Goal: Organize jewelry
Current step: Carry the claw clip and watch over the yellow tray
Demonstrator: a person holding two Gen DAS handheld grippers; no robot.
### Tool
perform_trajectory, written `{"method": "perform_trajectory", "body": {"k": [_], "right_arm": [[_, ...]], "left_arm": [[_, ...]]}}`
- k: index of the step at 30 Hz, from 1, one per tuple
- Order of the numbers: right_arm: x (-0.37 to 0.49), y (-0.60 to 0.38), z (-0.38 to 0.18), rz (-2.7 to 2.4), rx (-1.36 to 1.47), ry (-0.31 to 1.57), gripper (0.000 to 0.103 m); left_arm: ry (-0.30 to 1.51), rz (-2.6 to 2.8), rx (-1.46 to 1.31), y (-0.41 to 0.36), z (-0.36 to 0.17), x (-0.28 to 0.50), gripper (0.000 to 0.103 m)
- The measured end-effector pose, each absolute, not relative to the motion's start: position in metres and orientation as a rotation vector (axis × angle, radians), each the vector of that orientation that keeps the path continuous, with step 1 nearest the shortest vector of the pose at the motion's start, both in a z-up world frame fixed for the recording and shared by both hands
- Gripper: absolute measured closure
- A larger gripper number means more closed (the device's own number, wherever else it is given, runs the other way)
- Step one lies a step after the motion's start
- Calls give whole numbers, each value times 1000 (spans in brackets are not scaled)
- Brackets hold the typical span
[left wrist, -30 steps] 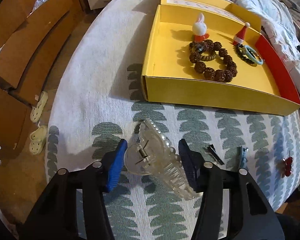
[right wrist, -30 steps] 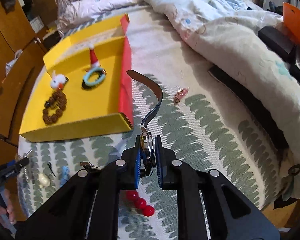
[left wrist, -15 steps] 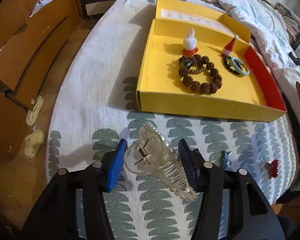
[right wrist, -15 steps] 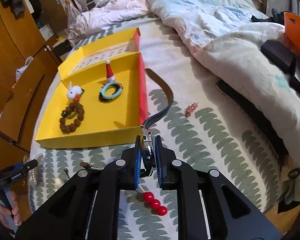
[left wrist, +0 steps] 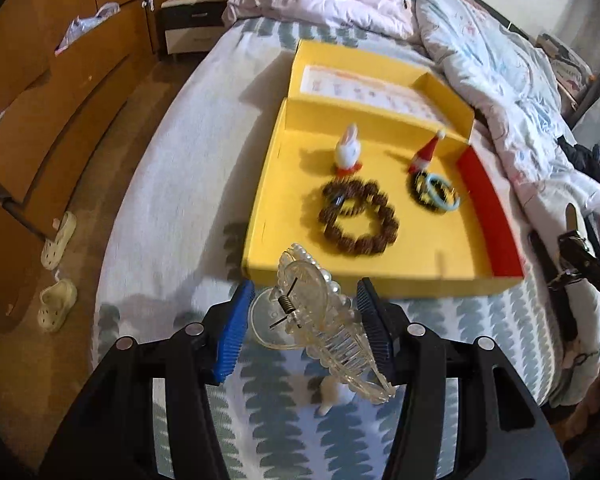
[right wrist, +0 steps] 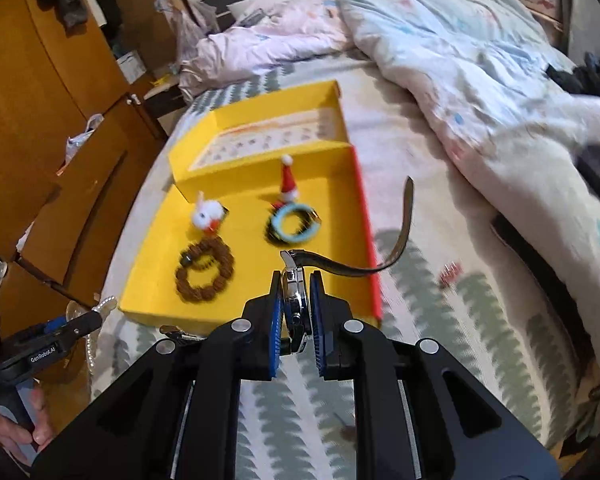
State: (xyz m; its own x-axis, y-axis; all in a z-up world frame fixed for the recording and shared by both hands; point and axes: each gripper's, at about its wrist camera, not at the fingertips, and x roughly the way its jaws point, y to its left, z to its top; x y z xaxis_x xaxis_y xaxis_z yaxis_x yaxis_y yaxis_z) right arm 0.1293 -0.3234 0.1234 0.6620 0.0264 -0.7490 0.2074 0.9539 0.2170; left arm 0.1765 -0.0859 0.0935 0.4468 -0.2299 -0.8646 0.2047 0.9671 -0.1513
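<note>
My left gripper (left wrist: 304, 320) is shut on a clear plastic hair claw clip (left wrist: 320, 328) and holds it above the bed, just short of the near wall of the yellow box (left wrist: 268, 200). My right gripper (right wrist: 295, 308) is shut on a wristwatch (right wrist: 296, 304); its dark strap (right wrist: 400, 240) curves up to the right, over the box's red side (right wrist: 366, 220). In the box lie a brown bead bracelet (left wrist: 360, 220), a white rabbit figure (left wrist: 348, 152), a Santa-hat charm (left wrist: 424, 154) and a blue ring on a dark hair tie (left wrist: 440, 196).
The box sits on a bedspread with a green leaf pattern (right wrist: 440, 320). A crumpled duvet (right wrist: 480, 80) lies to the right. A small reddish item (right wrist: 450, 274) lies on the bedspread. Wooden drawers (left wrist: 40, 100) and slippers (left wrist: 58, 264) are on the left.
Both grippers have risen and moved toward the yellow box with their items. The loose items on the bedspread near the front have dropped out of both views.
</note>
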Motion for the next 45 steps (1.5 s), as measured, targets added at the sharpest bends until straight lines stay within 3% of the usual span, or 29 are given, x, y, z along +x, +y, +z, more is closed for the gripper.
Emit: {"method": "perform_trajectory", "body": {"k": [7, 17, 36, 38, 40, 45], "right_arm": [[186, -312, 122, -42, 272, 879, 89], [268, -297, 67, -12, 152, 1027, 89], [303, -302, 7, 25, 59, 1148, 87], [300, -299, 5, 29, 43, 1152, 85], [298, -297, 4, 29, 27, 1153, 81], [285, -297, 10, 14, -12, 1120, 75]], "left_arm": [[1100, -292, -24, -114, 91, 214, 50], [1172, -326, 10, -161, 65, 275, 49], [1209, -468, 30, -201, 6, 335, 48], [1201, -460, 46, -201, 8, 332, 41], [1194, -468, 34, -198, 10, 332, 25], [1179, -459, -9, -187, 25, 328, 24]]}}
